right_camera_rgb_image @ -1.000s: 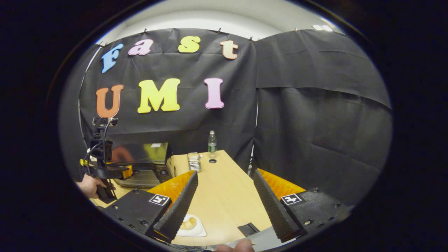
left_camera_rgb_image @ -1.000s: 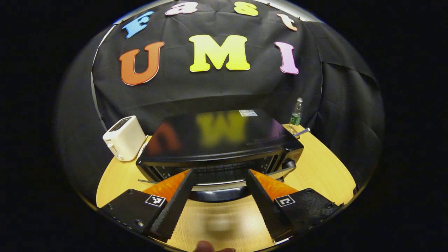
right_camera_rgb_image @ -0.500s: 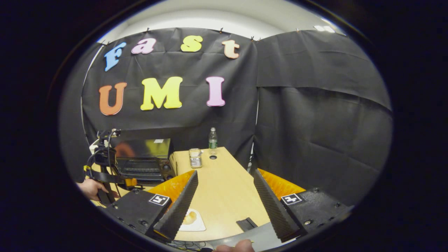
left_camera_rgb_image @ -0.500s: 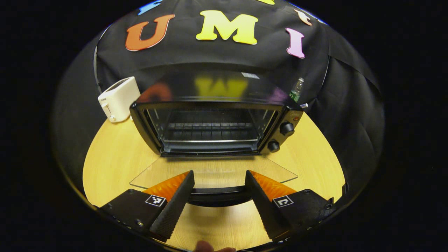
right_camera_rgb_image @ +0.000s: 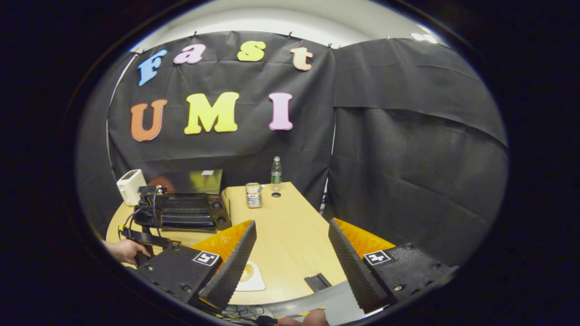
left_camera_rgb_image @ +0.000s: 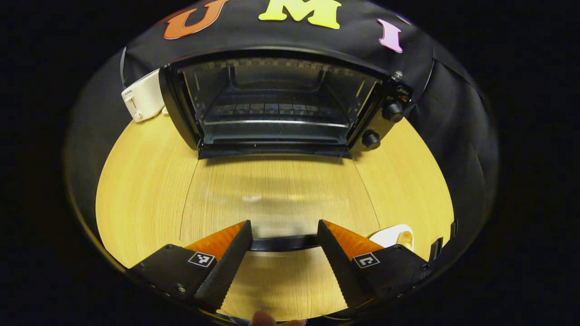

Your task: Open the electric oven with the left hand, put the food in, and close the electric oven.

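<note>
Left gripper (left_camera_rgb_image: pixel 283 233) straddles lowered oven door handle (left_camera_rgb_image: pixel 283 243).

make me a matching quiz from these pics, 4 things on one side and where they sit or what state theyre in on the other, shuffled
Things:
1. oven door
2. toaster
3. bottle
4. food

Place or state:
A. on a white plate near the table's front edge
B. folded down flat, open
C. at the table's far end, by the cloth wall
D. left of the oven, as the left gripper view shows it

Pairs: 1-B, 2-D, 3-C, 4-A
</note>
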`<state>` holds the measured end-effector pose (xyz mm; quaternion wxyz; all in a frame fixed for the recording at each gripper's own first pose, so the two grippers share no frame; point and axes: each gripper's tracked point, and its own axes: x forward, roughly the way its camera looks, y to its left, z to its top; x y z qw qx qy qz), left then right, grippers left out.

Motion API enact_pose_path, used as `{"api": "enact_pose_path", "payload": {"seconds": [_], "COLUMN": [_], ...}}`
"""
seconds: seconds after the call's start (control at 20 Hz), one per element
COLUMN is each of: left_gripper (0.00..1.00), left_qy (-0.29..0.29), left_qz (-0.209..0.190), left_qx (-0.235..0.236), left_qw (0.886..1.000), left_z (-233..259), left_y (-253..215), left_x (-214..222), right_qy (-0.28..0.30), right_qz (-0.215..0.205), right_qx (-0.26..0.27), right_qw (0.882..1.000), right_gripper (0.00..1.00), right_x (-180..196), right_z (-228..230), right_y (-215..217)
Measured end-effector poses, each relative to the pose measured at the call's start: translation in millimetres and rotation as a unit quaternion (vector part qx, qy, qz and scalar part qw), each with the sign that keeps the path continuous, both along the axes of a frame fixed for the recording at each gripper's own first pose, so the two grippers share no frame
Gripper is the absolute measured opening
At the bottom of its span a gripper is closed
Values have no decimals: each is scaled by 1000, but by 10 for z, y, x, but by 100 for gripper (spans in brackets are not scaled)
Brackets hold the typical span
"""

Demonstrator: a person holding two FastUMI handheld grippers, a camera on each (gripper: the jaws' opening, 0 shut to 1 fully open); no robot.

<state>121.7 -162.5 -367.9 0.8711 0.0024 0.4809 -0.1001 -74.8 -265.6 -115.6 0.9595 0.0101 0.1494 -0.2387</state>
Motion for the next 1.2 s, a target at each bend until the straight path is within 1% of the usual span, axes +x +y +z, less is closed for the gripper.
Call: {"api": "enact_pose_path", "payload": {"seconds": [0.05, 0.25, 0.4, 0.5, 0.6, 0.65, 0.8, 0.95, 1.05, 1.1, 1.2], "left_gripper": [96, 95, 95, 95, 94, 94, 94, 94, 94, 94, 94], "left_qy": [-6, -3, -18, -36, -49, -57, -89, -142, -186, -208, -248], "left_qz": [-2, -3, -5, -2, -2, -2, 2, 8, 8, 6, 7], "left_qx": [0, 8, 13, 8, 0, -6, -12, -20, -18, -13, -3], "left_qw": [1000, 1000, 1000, 999, 999, 998, 996, 990, 982, 978, 969], "left_z": [-9, -72, -53, 21, 111, 171, 432, 870, 1190, 1354, 1683], "left_y": [-4, 15, 13, 4, -15, -11, 56, 147, 260, 330, 477], "left_x": [8, -6, 30, 66, 62, 68, 95, 73, 41, 13, -68], "right_qy": [2, 14, 18, 23, 27, 29, 37, 47, 57, 66, 95], "right_qz": [0, 6, 13, 23, 34, 38, 52, 70, 87, 96, 113], "right_qx": [-1, 3, 0, 5, 14, 19, 39, 57, 74, 81, 100], "right_qw": [1000, 1000, 1000, 999, 999, 999, 997, 995, 992, 990, 984], "right_gripper": [99, 99, 99, 100, 99, 100, 99, 99, 100, 99, 100], "right_x": [-13, -31, -22, 9, 62, 89, 170, 284, 382, 432, 514], "right_z": [-7, -60, -53, -93, -142, -176, -304, -504, -705, -847, -1164], "right_y": [1, 55, 80, 112, 149, 152, 200, 233, 289, 324, 387]}}
